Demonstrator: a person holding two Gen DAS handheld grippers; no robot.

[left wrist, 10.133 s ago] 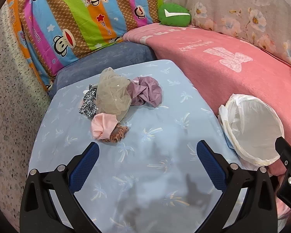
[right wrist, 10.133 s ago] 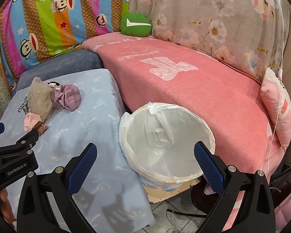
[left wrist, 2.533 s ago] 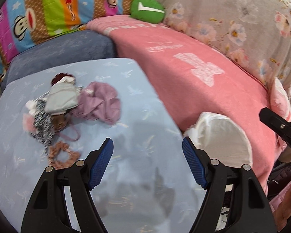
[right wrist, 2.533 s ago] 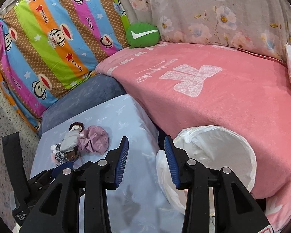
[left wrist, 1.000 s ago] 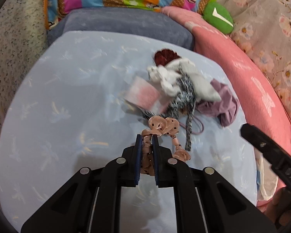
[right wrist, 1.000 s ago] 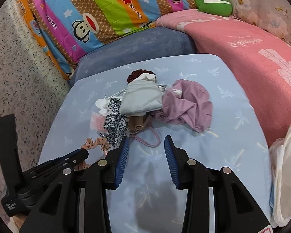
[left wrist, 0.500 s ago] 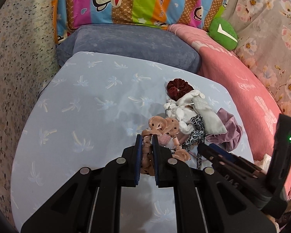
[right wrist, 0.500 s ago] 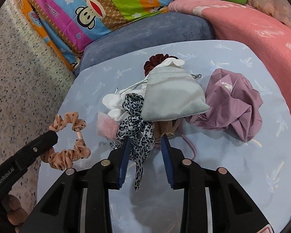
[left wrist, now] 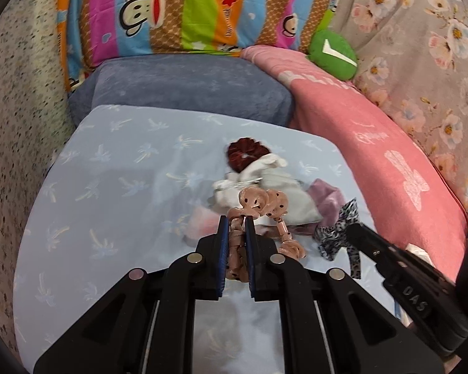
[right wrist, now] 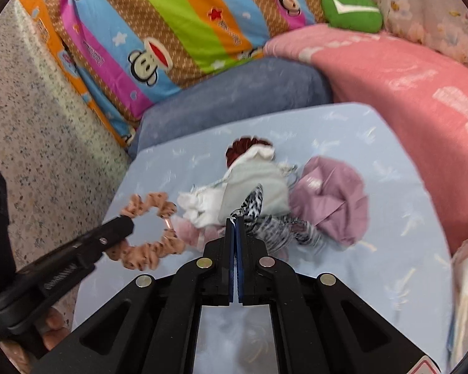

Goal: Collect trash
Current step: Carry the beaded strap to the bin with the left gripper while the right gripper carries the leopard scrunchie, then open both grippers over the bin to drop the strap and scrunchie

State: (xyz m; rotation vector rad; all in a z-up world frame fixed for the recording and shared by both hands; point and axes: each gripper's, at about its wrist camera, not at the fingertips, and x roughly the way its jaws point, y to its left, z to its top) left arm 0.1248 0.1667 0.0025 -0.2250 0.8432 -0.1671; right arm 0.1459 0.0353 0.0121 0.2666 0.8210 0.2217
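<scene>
A peach dotted scrunchie (left wrist: 259,199) hangs clear of the light blue cushion, and my left gripper (left wrist: 234,221) is shut on it; the right wrist view shows the same scrunchie (right wrist: 149,199) as a ring at the left gripper's tip (right wrist: 121,227). My right gripper (right wrist: 235,221) has its jaws closing tight on a leopard-print fabric strip (right wrist: 254,202), with the pads pressed on it. The strip (left wrist: 340,227) dangles from the right gripper (left wrist: 352,229) in the left wrist view. Below lie a grey pouch (right wrist: 255,187), a dark red scrunchie (right wrist: 243,148) and a crumpled purple cloth (right wrist: 330,208).
The pile sits on a light blue palm-print cushion (left wrist: 109,202). A pink blanket (left wrist: 390,162) covers the sofa to the right. A striped monkey-print pillow (left wrist: 187,9) and a green cushion (left wrist: 330,56) stand behind. A white bag's rim (right wrist: 465,268) shows at the far right.
My right gripper went from open to shut on the leopard-print strip and lifted it off the pile. The left gripper rose with the peach scrunchie still in it.
</scene>
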